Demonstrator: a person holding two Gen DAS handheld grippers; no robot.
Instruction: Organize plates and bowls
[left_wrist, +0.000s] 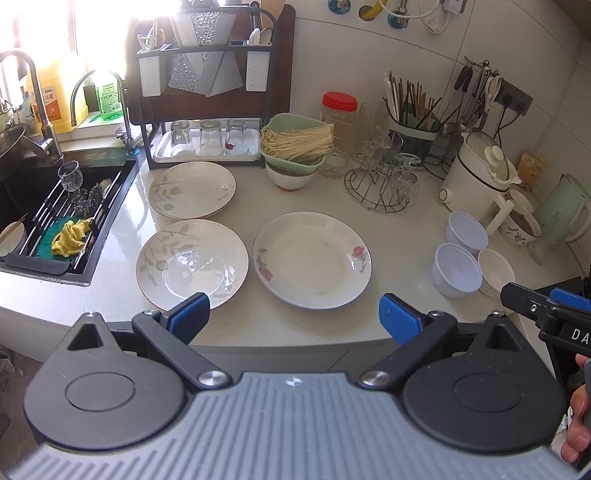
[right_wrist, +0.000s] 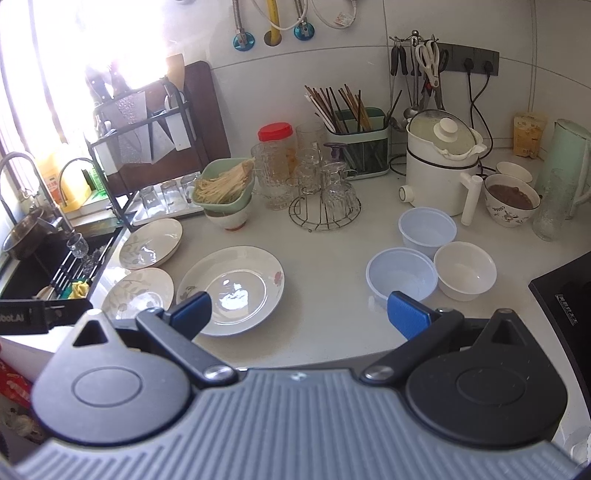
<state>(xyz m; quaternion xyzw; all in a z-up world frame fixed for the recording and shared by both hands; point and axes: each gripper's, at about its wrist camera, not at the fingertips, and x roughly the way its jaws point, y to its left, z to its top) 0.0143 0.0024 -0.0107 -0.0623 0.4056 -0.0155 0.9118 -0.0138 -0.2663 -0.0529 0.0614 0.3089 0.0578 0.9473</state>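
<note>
Left wrist view shows the left tongs (left_wrist: 294, 314) spread wide and holding nothing, hovering at the near edge of the worktop (left_wrist: 399, 254). Ahead and to their left lies a leaf-patterned plate (left_wrist: 192, 264), its rim just under the left pad; beyond it, farther ahead, sits a second leaf-patterned plate (left_wrist: 192, 190). Straight ahead, between the pads, is the rose-patterned plate (left_wrist: 312, 260). Off to their right stand two translucent plastic bowls (left_wrist: 457, 270) and a white bowl (left_wrist: 496, 271), touching one another.

Right wrist view has the right tongs (right_wrist: 299, 312) likewise wide and empty, with the rose-patterned plate ahead-left and the bowls ahead-right, the nearest plastic one just beyond the right pad.

Nothing appears stacked yet. The risks from here: a glazed plate is slick and shallow, so a pinch on the rim alone could let it tip and slide out, chipping against its neighbour. The near leaf plate lies close to the worktop's edge, so a nudge could push it off. The light plastic bowls could skid or crumple under a hard squeeze.
</note>
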